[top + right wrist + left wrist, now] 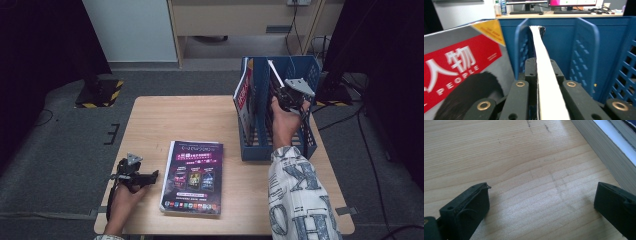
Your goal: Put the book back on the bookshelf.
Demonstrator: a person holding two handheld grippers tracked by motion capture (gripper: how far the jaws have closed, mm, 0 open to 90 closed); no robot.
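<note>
- The left gripper (150,176) rests on the wooden surface (200,120), jaws spread wide with nothing between them, just beside the left edge of the flat book (192,177).
- That flat book lies face up near the front of the surface; in the left gripper view its thick page block (604,152) suggests weight and stiffness, so I judge it needs a grip at the spine or an edge.
- A red magazine (243,95) leans in the leftmost slot of the blue file rack (260,150).
- The right gripper (544,75) is clenched on the edge of a thin book (541,50) standing in a middle slot. It looks light and apt to flex, so hold near the spine.
- Its cover and lower part are hidden by the dividers.
</note>
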